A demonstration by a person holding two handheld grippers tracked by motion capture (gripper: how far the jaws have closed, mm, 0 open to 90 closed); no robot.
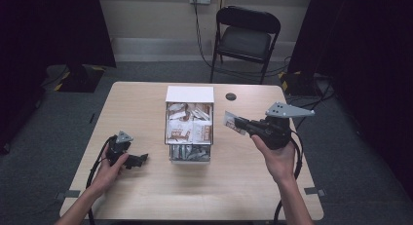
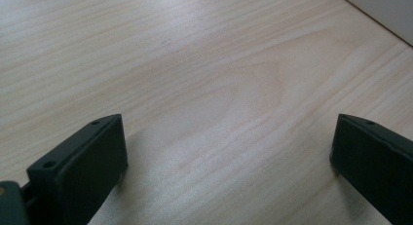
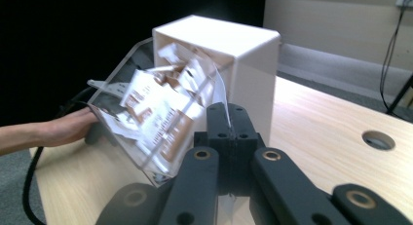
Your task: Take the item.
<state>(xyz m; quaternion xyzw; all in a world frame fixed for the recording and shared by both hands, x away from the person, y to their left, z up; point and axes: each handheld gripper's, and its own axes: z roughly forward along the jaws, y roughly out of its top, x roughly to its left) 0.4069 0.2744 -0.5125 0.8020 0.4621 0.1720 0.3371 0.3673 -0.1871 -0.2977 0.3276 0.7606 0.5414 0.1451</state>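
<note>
Matt pale wood-grain table [image 2: 209,79]

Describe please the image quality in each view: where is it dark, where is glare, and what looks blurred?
High view: dim and soft, with near-black upper corners; the table is the brightest area. Left gripper view: evenly lit wood, a soft shadow beside the left jaw of the open left gripper. Right gripper view: black background at left, reflections on the clear-fronted dispenser, sachet print blurred, and the right gripper near the lens is soft.

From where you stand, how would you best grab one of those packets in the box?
Take a packet by its thin top edge, coming down from above with the open left gripper. The box is open upward, and the packets stand flat and packed, so only their edges offer a pinch.
</note>
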